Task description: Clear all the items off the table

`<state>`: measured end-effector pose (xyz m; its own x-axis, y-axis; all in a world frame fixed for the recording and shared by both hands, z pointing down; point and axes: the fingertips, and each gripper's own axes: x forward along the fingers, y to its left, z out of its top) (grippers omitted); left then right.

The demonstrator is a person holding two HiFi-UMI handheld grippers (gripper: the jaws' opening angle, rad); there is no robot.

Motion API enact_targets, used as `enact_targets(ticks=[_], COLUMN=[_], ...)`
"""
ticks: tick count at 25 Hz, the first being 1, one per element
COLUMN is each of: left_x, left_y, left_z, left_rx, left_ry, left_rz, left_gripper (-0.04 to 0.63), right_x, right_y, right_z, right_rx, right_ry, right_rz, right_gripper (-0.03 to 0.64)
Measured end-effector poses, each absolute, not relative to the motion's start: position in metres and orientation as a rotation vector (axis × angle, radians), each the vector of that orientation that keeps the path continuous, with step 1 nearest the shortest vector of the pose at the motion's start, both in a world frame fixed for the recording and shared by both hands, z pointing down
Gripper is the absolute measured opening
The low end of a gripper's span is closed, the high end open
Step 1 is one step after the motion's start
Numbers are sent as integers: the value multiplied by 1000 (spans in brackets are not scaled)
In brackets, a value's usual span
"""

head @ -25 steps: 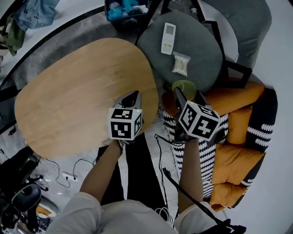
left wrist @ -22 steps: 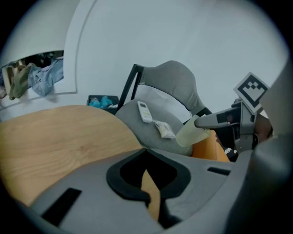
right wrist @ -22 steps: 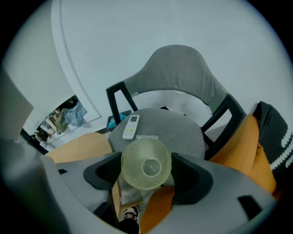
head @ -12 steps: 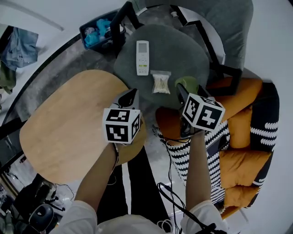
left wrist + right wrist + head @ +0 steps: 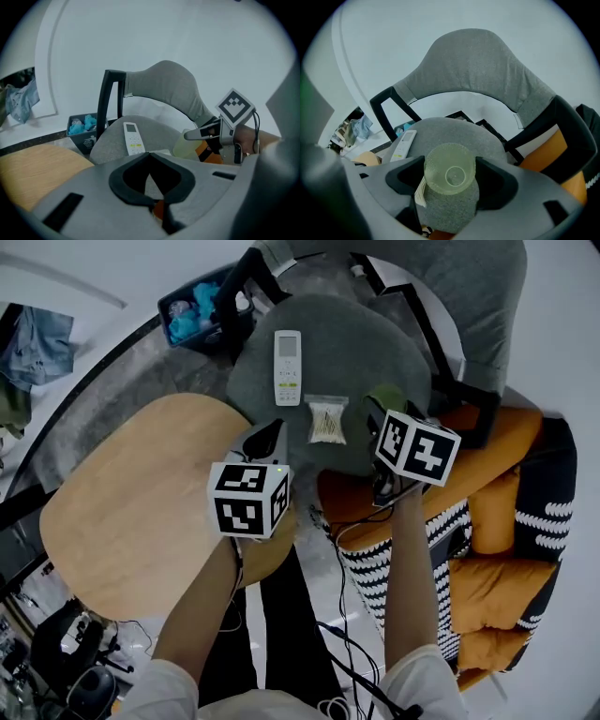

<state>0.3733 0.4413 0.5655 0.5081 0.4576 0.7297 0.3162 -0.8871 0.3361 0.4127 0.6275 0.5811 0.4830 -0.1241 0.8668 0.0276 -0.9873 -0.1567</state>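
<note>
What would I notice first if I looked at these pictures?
Probably the see-through green cup, pinched between the jaws of the right gripper over the grey chair seat. Next you would spot the white remote and a small clear bag lying side by side on that seat, with the big wooden table to the left of the chair.
</note>
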Motion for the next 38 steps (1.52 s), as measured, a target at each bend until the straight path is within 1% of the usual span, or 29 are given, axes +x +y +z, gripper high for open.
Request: enact_targets(ticks=[25, 32, 38], left_x=[356, 345, 332], left_y=[424, 410, 381], left_z=[566, 542, 498], left_rx=[2574, 2583, 2604], left_ry=[642, 654, 637], left_rz=[1351, 1364, 1307], left_gripper=[2, 3, 2], right_x=[419, 409, 375], right_y=[626, 627, 614], right_z=[572, 546, 490], right_rx=[-2630, -2615, -2554], right_ry=[122, 75, 1], right_rz=[-1440, -1406, -1269], right_gripper=[359, 362, 362])
